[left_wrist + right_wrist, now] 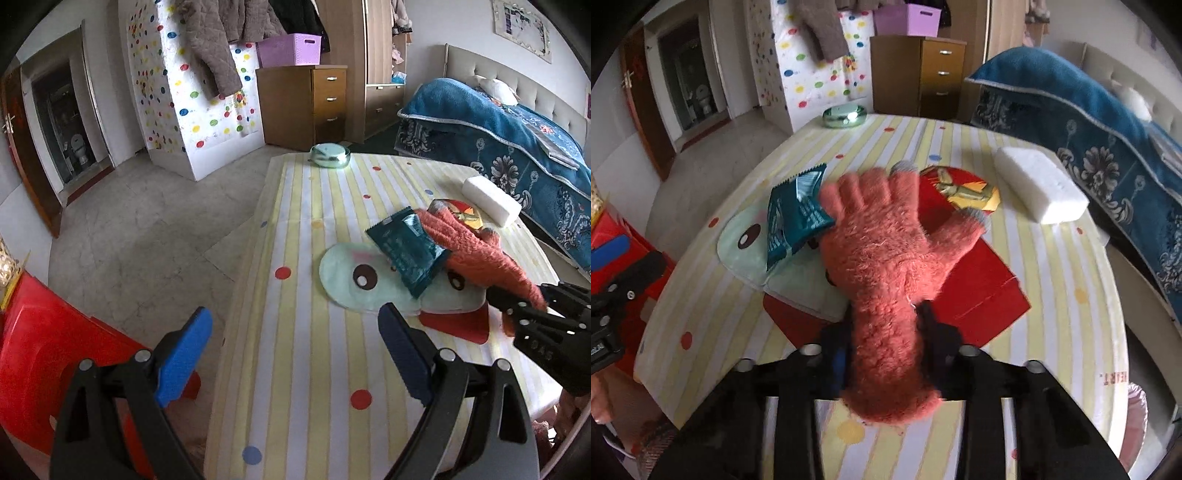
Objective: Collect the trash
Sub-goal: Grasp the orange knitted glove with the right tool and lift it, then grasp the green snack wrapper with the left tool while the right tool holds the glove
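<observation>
A fuzzy orange-red glove (879, 258) (476, 251) lies palm down across the striped table (1056, 280). My right gripper (882, 325) (509, 306) is shut on its cuff. The glove's fingers rest on a crumpled teal snack wrapper (794, 218) (406, 254), which lies on a mint green eye mask (738, 240) (354, 284). Under them is a red envelope (979, 280) (458, 325). My left gripper (295, 343) hangs open over the table's near left edge with nothing between its blue pads (184, 354).
A gold and red card (964, 188) and a white block (1038, 184) lie beyond the glove. A green tin (330, 156) sits at the table's far edge. A red plastic stool (44, 350) stands left of the table, and a blue-covered bed (517, 147) on the right.
</observation>
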Demonstrator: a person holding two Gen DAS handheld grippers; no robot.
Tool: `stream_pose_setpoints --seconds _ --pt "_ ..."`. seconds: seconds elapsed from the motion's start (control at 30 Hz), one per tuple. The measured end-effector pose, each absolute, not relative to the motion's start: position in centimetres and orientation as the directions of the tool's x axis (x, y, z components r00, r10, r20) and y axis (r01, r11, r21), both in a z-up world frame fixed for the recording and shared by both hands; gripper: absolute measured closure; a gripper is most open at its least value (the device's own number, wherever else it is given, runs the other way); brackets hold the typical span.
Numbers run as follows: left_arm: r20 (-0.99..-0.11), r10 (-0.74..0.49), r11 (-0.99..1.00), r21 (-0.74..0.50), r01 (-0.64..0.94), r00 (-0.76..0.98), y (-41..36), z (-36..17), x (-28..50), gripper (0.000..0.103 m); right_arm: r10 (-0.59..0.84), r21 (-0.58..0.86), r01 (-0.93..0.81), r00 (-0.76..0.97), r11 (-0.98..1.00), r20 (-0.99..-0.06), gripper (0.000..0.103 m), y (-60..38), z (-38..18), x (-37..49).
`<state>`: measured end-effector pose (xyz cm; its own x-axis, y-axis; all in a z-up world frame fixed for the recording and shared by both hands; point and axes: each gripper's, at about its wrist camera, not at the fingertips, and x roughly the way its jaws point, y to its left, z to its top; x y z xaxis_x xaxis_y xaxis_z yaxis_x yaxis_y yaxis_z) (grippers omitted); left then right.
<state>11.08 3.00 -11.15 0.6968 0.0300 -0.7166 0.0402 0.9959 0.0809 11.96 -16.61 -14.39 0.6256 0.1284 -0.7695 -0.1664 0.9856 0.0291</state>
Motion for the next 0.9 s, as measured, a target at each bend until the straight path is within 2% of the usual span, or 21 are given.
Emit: stream_pose_setpoints --seconds 0.4,0.9 --pt "-0.681 0.015 0.992 0.101 0.074 0.732 0.5 -8.8 10.0 0.014 0.092 0.050 -0.079 0.749 0.996 -0.656 0.073 -20.1 -9.0 8.0" --pt "-0.658 0.004 0.989 0.116 0.096 0.753 -1.4 -7.5 8.9 0.014 0.067 0.080 -0.020 0.761 0.997 -0.646 0.073 -24.0 -7.3 3.6"
